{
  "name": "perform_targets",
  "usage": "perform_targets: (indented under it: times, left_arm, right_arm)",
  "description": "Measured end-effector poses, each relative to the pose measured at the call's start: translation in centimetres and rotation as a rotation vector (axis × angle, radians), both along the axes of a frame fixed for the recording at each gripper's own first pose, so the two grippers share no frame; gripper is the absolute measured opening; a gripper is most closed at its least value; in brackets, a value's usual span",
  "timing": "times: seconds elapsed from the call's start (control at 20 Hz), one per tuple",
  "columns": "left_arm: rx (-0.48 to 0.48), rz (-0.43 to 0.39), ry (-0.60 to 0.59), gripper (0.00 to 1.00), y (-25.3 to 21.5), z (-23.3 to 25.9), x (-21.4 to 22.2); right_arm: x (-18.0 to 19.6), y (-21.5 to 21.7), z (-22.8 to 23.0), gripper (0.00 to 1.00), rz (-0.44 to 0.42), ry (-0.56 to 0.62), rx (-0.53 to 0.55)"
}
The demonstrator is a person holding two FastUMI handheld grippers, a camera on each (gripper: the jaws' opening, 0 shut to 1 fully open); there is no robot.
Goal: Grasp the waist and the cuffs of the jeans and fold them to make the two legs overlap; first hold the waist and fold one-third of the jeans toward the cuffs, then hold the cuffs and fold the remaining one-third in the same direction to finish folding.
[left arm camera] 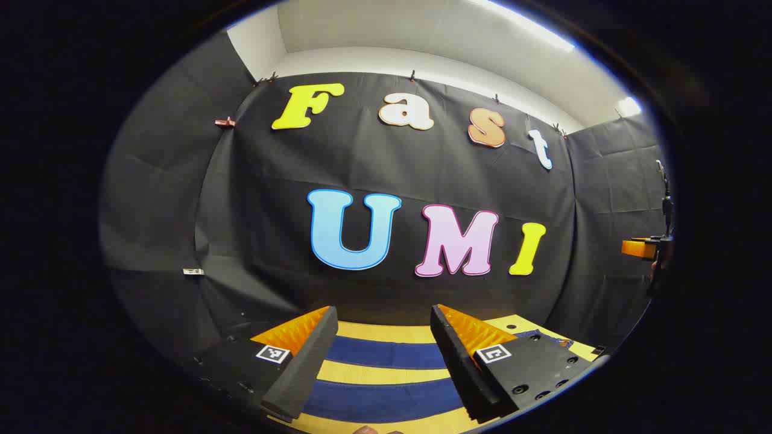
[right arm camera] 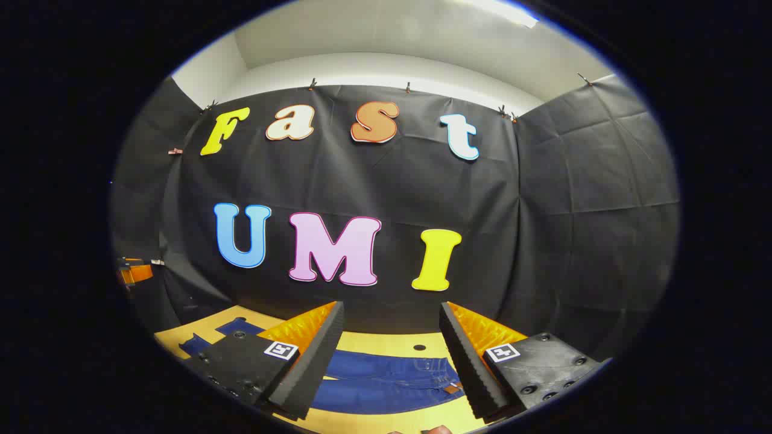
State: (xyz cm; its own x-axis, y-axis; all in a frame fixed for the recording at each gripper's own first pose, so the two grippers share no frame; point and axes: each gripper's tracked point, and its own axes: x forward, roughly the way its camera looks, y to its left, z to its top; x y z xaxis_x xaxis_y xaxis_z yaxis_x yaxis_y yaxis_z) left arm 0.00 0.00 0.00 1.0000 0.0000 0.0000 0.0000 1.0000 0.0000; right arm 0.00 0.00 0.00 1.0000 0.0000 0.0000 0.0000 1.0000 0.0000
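The blue jeans lie flat on the yellow wooden table. In the right gripper view their waist end, with belt loops and a brown patch, lies below and between my right gripper's fingers, which stand open and hold nothing. In the left gripper view the two legs of the jeans run as two blue bands across the table, under my left gripper, which is also open and hovers above them. The cuffs are hidden from me.
The booth's black cloth wall stands close behind the table. The other gripper's orange part shows at the far right of the left gripper view, and another orange part at the far left of the right gripper view. A small hole marks the tabletop.
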Motion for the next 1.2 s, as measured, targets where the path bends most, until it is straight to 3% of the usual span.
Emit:
perform_targets:
  times: [0.05, 0.25, 0.55, 0.65, 0.7, 0.75, 0.8, 1.05, 1.2]
  left_arm:
    - [0.0, 0.001, -0.001, 0.96, -0.1, 0.2, 0.3]
    - [-0.034, -0.003, -0.022, 0.96, -0.8, 2.1, 0.8]
    - [0.029, -0.032, -0.019, 0.96, -0.5, 2.1, 0.5]
    - [0.018, -0.023, -0.008, 0.96, 0.1, 1.7, 0.0]
    - [0.018, -0.02, -0.005, 0.92, 0.4, 1.7, -0.1]
    - [0.023, -0.017, -0.003, 0.92, 0.7, 1.5, -0.2]
    - [0.03, -0.016, 0.001, 0.96, 1.1, 1.4, -0.3]
    - [-0.021, -0.062, 0.057, 0.96, 2.5, -1.0, -0.7]
    - [0.016, -0.113, 0.089, 0.96, 3.9, -2.4, -0.9]
  right_arm:
    - [-0.2, -0.1, 0.2, 0.9, -0.004, -0.001, 0.004]
    - [-0.5, -0.6, 0.5, 0.9, -0.017, 0.0, -0.004]
    - [-0.2, 0.0, 0.0, 0.9, -0.01, 0.001, -0.028]
    - [-0.2, 0.6, -0.1, 1.0, 0.0, 0.004, -0.024]
    - [-0.1, 0.8, -0.4, 0.9, 0.003, 0.006, -0.026]
    - [0.0, 0.8, -0.6, 1.0, 0.004, 0.006, -0.033]
    - [0.4, 0.9, -0.8, 1.0, 0.005, 0.009, -0.042]
    - [1.4, 0.8, -1.5, 0.97, 0.001, 0.038, -0.044]
    - [2.5, 1.2, -1.5, 0.97, 0.022, 0.021, -0.066]
